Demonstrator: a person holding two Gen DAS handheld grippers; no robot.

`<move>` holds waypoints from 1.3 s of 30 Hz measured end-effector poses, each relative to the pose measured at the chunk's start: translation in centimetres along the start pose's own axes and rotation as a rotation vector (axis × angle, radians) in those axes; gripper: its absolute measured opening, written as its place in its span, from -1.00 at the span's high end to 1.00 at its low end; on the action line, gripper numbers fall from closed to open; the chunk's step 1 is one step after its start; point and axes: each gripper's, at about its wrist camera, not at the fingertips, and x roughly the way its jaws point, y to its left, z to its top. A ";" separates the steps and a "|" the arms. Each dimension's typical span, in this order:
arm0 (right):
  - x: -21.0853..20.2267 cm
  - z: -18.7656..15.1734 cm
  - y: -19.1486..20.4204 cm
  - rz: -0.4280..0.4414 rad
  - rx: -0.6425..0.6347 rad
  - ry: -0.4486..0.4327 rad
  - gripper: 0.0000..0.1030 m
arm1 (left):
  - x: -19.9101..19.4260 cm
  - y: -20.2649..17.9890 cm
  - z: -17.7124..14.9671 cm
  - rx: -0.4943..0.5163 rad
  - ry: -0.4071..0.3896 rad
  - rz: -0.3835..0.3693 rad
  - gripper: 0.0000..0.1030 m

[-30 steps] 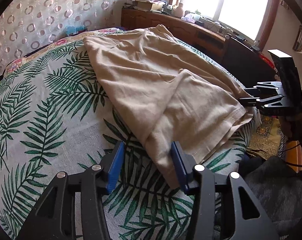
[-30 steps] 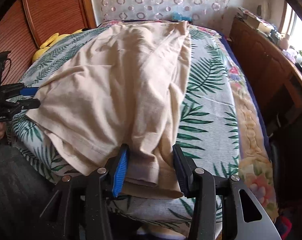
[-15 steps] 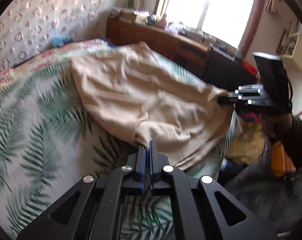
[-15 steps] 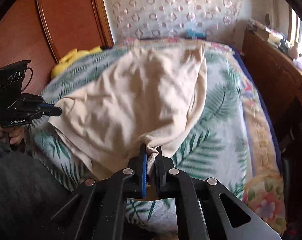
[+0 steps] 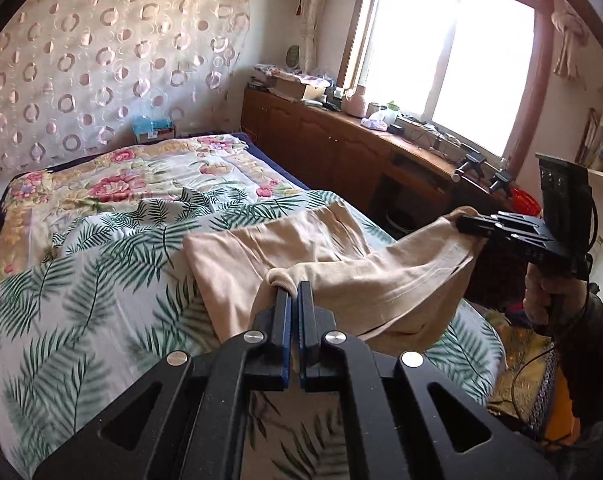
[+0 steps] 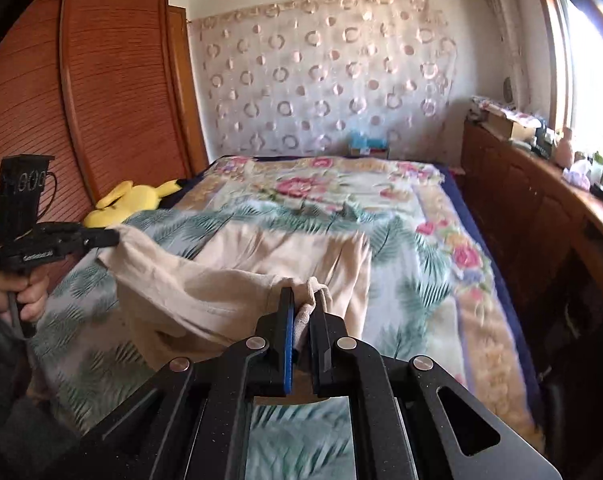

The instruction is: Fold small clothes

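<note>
The left gripper (image 5: pixel 294 289) and right gripper (image 6: pixel 304 296) each pinched an edge of the beige shirt (image 5: pixel 353 276) (lifted, sagging between them) above the bed (image 5: pixel 73 304).

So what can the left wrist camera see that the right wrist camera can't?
Only the left wrist view shows the whole bright window and the person's right hand holding its handle.

Only the right wrist view shows the yellow Pikachu plush, the wooden wardrobe and the person's left hand.

Both show the beige garment lifted off the leaf-print bedspread, with the left gripper and right gripper each shut on a corner, plus the circle-patterned curtain and the wooden cabinet.
</note>
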 end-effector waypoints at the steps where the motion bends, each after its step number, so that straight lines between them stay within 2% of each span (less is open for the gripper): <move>1: 0.9 0.4 0.0 -0.004 -0.002 0.002 0.89 | 0.8 0.6 0.5 -0.001 0.007 0.009 0.94; 13: 9.4 4.7 -1.7 0.005 0.000 0.038 0.89 | 8.1 7.3 4.4 -0.090 0.068 0.074 0.94; 17: 13.3 4.8 -2.8 0.014 0.026 0.096 0.89 | 11.2 8.3 4.0 -0.081 0.138 0.114 0.94; 19: 15.1 4.7 -3.4 -0.001 0.036 0.136 0.82 | 11.7 8.5 3.6 -0.068 0.150 0.078 0.92; 20: 15.7 4.6 -3.4 -0.008 0.038 0.151 0.76 | 11.7 8.5 3.5 -0.062 0.147 0.067 0.83; 21: 16.0 4.7 -3.5 -0.032 0.033 0.160 0.58 | 11.6 8.6 3.4 -0.060 0.144 0.075 0.56; 22: 16.1 5.0 -3.5 -0.063 0.026 0.158 0.32 | 11.4 8.7 3.4 -0.056 0.141 0.089 0.40; 23: 15.9 5.3 -3.5 -0.081 0.018 0.145 0.24 | 11.0 8.8 3.2 -0.049 0.130 0.093 0.19; 25: 14.7 5.6 -3.6 -0.077 0.013 0.118 0.15 | 10.6 9.1 3.0 -0.041 0.128 0.088 -0.03; 26: 14.2 5.6 -3.5 -0.078 0.008 0.114 0.13 | 10.3 9.2 2.6 -0.044 0.132 0.084 -0.37; 27: 13.5 5.5 -3.4 -0.077 -0.001 0.113 0.10 | 10.1 9.4 2.1 -0.045 0.136 0.078 -0.58; 30: 12.1 4.3 -2.8 -0.061 -0.041 0.133 0.10 | 10.3 9.5 1.0 -0.015 0.166 0.073 -0.59; 32: 11.7 3.4 -2.4 -0.082 -0.065 0.151 0.10 | 10.6 9.9 0.3 0.008 0.183 0.086 -0.59; 39: 12.1 3.2 0.3 0.014 -0.132 0.221 0.10 | 12.1 10.3 -0.1 0.012 0.230 0.086 -0.59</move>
